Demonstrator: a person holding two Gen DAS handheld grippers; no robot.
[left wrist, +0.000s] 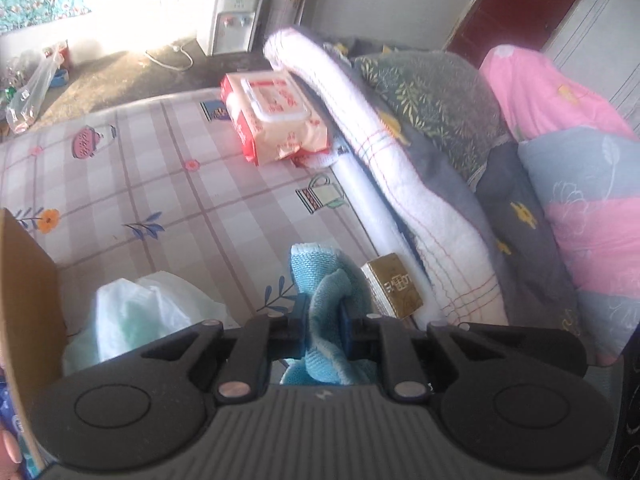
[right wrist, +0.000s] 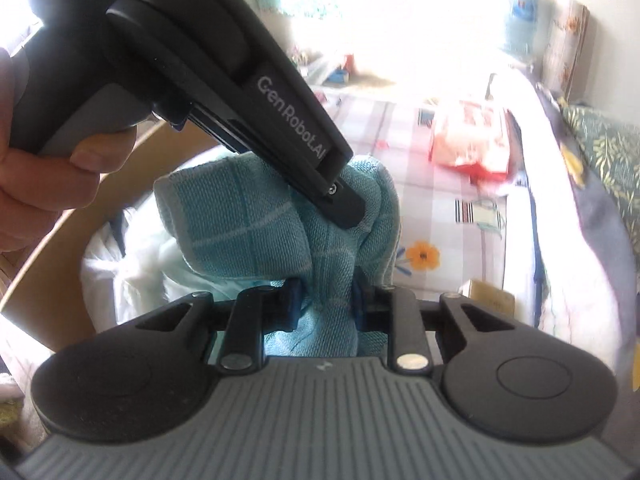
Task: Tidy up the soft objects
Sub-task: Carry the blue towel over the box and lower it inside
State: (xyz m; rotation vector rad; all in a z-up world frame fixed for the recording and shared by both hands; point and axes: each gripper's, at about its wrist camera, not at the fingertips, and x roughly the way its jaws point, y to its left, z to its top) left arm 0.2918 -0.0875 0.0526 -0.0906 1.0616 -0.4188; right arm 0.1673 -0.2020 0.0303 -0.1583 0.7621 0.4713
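Left gripper [left wrist: 325, 330] clamps its fingers tight on the blue towel [left wrist: 332, 280], lifted over the bed [left wrist: 160, 184] beside a cardboard box [left wrist: 28, 280]. Right gripper [right wrist: 326, 304] pinches the same towel [right wrist: 248, 216], fingers nearly closed around its bunched fabric.

Gold box [left wrist: 393, 286], perhaps water dispenser [left wrist: 231, 20]

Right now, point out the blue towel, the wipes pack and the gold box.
Blue towel [right wrist: 248, 220]: right wrist view, checked upper fold.
Wipes pack [left wrist: 276, 116]: left wrist view, white lid on top.
Gold box [left wrist: 394, 286]: left wrist view, top face.
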